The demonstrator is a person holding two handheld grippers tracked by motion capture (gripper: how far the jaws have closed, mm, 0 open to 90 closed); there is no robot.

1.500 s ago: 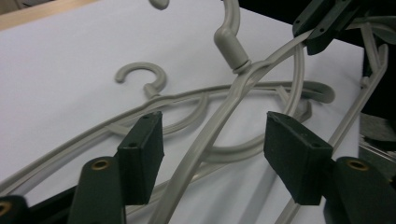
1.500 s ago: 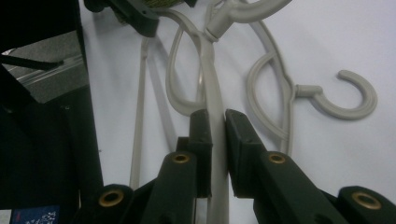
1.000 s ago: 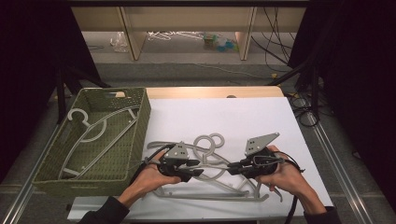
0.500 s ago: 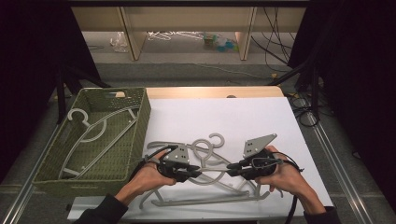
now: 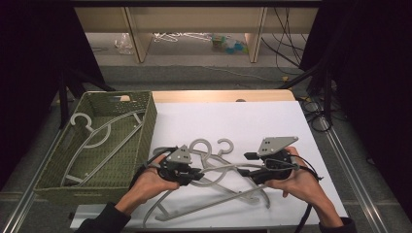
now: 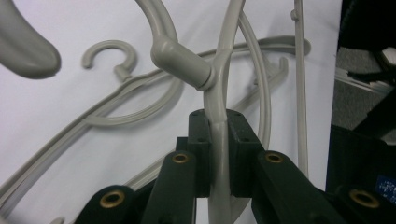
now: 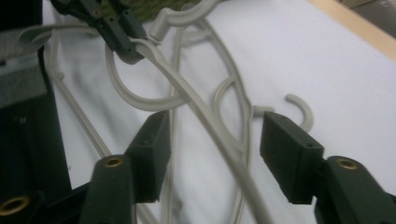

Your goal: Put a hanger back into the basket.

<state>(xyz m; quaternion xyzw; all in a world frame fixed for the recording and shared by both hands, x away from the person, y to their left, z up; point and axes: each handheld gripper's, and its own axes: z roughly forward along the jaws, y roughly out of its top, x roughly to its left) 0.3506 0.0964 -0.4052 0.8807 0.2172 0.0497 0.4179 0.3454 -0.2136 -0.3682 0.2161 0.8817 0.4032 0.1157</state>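
Left gripper (image 6: 217, 154) clamped on grey hanger (image 6: 219, 93); right gripper (image 7: 210, 154) loosened around same hanger.

Hanger lifted slightly above tangle of other hangers (image 5: 214, 187) on white table sheet (image 5: 228, 121), near front edge, right of green basket (image 5: 145, 121). Left jaws pinched tight on hanger's arm just below neck and hook, seen along left gripper view. Right jaws just been opening, now parted wide, hanger's arm running between the pads without touching either. In high view, left gripper (image 5: 199, 175) and right gripper (image 5: 245, 165) facing each other across the pile. One more hanger (image 5: 97, 141) lying inside basket.
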